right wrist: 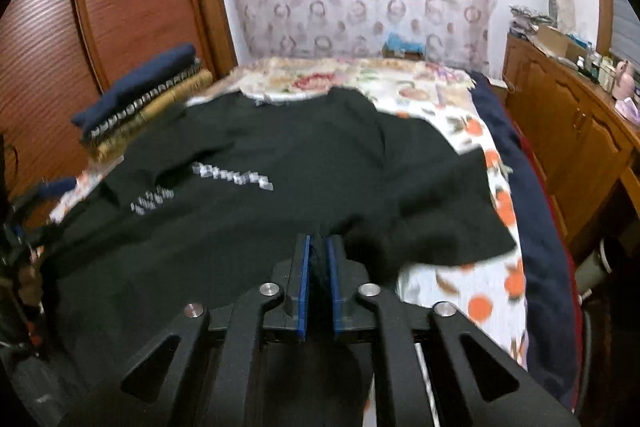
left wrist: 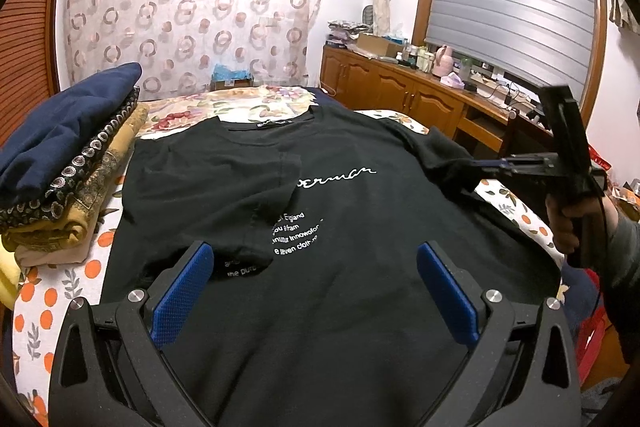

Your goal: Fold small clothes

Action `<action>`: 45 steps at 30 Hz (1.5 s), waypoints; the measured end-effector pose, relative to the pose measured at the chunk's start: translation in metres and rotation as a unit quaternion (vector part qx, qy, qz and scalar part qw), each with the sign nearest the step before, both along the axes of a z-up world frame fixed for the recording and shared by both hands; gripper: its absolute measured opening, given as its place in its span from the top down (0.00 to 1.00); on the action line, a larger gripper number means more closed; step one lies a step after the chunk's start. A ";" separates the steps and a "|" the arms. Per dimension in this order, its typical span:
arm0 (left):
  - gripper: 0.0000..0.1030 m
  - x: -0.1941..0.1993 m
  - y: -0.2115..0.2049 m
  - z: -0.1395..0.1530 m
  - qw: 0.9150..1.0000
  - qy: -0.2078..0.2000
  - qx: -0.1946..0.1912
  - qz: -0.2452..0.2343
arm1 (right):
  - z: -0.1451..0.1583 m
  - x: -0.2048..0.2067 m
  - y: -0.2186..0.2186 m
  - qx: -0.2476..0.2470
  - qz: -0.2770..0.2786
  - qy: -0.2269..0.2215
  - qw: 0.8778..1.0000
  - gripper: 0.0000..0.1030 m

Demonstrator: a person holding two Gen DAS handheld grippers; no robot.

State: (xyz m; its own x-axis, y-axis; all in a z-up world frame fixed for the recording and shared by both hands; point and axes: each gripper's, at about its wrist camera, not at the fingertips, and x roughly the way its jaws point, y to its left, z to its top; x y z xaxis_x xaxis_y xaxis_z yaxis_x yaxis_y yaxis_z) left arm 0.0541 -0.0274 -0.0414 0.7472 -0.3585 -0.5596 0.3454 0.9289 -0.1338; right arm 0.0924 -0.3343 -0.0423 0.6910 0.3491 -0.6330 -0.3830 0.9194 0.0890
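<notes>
We see a black T-shirt [left wrist: 340, 187] spread front-up on the bed [left wrist: 68, 291], its white lettering [left wrist: 296, 231] showing and its collar toward the far end. One sleeve is already folded in across the chest. The left hand-held gripper [left wrist: 316, 291] hovers over the near hem with its blue pads [left wrist: 180, 295] spread wide and nothing between them. The right hand-held gripper [right wrist: 318, 267], held in a hand [left wrist: 568, 227] at the side of the bed, has its pads nearly together and pinches a bunch of the shirt's other sleeve [right wrist: 432, 223]. A stack of folded clothes [left wrist: 68, 163] lies beside the shirt near the wooden wardrobe [right wrist: 132, 7].
</notes>
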 end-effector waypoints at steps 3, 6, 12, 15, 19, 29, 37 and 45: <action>0.01 0.000 -0.003 0.000 1.000 -0.001 0.002 -0.001 | 0.007 -0.012 -0.016 -0.006 -0.015 -0.007 1.000 0.60; 0.01 -0.001 -0.004 0.000 1.000 -0.004 0.001 -0.002 | 0.018 -0.028 -0.030 -0.011 -0.038 -0.016 0.999 0.56; 0.01 -0.001 -0.006 -0.002 1.000 -0.001 0.003 -0.002 | 0.022 -0.002 -0.043 -0.024 -0.100 -0.002 0.995 0.54; 0.01 -0.001 -0.005 -0.003 1.000 0.002 0.004 -0.002 | 0.009 0.031 -0.035 -0.038 -0.122 0.020 0.992 0.54; 0.01 -0.001 -0.004 -0.003 1.000 0.003 0.005 0.000 | 0.004 0.062 -0.034 -0.053 -0.136 0.041 0.988 0.54; 0.01 -0.001 -0.004 -0.004 1.000 0.006 0.005 0.001 | 0.013 0.056 -0.020 -0.056 -0.091 0.041 0.993 0.96; 0.01 0.001 0.003 -0.002 1.000 0.004 -0.002 0.013 | 0.086 0.030 0.036 -0.022 -0.007 -0.041 0.999 0.96; 0.01 0.002 0.009 -0.003 1.000 0.004 -0.001 0.017 | 0.130 0.027 0.126 -0.030 0.082 -0.083 0.993 0.96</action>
